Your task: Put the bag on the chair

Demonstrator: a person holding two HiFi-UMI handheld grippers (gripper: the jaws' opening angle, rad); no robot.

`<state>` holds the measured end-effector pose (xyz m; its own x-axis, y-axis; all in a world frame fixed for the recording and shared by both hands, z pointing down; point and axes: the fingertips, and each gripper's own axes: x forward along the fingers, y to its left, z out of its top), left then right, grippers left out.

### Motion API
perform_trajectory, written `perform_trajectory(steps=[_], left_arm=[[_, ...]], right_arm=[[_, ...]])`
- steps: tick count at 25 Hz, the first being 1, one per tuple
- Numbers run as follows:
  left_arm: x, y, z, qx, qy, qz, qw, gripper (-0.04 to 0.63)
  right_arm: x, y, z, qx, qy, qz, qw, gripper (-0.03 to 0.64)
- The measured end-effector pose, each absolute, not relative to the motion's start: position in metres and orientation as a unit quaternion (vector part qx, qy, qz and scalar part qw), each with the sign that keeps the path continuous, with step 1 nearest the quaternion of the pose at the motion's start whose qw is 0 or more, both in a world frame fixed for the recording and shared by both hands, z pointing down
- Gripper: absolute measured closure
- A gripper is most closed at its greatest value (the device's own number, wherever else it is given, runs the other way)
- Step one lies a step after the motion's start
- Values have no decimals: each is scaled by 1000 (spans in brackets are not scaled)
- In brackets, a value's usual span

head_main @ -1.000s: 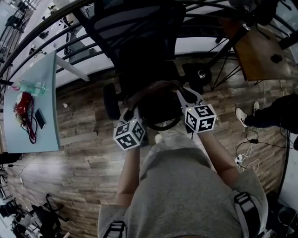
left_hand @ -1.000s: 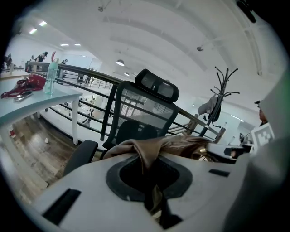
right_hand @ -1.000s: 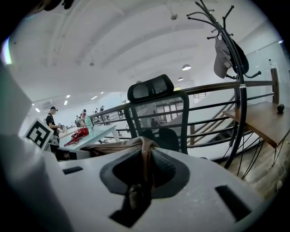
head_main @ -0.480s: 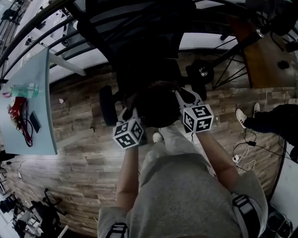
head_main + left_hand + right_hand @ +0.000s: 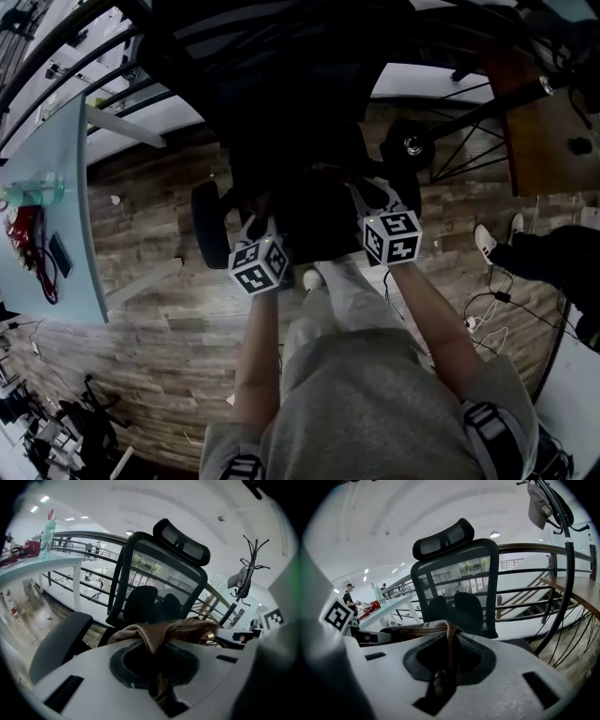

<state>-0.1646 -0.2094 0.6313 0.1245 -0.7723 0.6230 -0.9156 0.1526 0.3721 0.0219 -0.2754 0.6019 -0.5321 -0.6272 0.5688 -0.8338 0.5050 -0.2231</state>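
A dark brown leather bag [image 5: 314, 214] hangs between my two grippers, just over the seat of a black mesh office chair [image 5: 281, 103]. My left gripper [image 5: 255, 211] is shut on the bag's left strap [image 5: 151, 641], which runs down into its jaws. My right gripper [image 5: 367, 194] is shut on the bag's right edge [image 5: 449, 634]. In the left gripper view the bag [image 5: 183, 629] lies in front of the chair [image 5: 161, 573] back. In the right gripper view the chair [image 5: 454, 569] faces me, headrest on top. How close the bag's underside is to the seat is hidden.
The chair's left armrest [image 5: 207, 223] sticks out beside my left gripper. A pale table [image 5: 52, 202] with a bottle, a red item and a phone stands at the left. A wooden table [image 5: 548, 141], metal railings and another person's legs [image 5: 539, 251] are at the right.
Both grippers have come down and forward with the bag, closer to the chair's seat. Their hold on the bag is unchanged.
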Motion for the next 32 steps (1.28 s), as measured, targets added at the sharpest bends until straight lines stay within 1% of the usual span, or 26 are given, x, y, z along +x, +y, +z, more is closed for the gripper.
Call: perform_trajectory(steps=[14,27,32], left_arm=[[-163,-241,706,622,-650,137,414,572],[-169,-248,750,603,-644,177,436,572],[-172,-249,758,598,-643,180,443,571]], right_arm=[[22,-309,677,437,-821,273,247,568],[21,-314,723,432,-807,284,287,568],[16,-315,730,431,-806,287,286,568]])
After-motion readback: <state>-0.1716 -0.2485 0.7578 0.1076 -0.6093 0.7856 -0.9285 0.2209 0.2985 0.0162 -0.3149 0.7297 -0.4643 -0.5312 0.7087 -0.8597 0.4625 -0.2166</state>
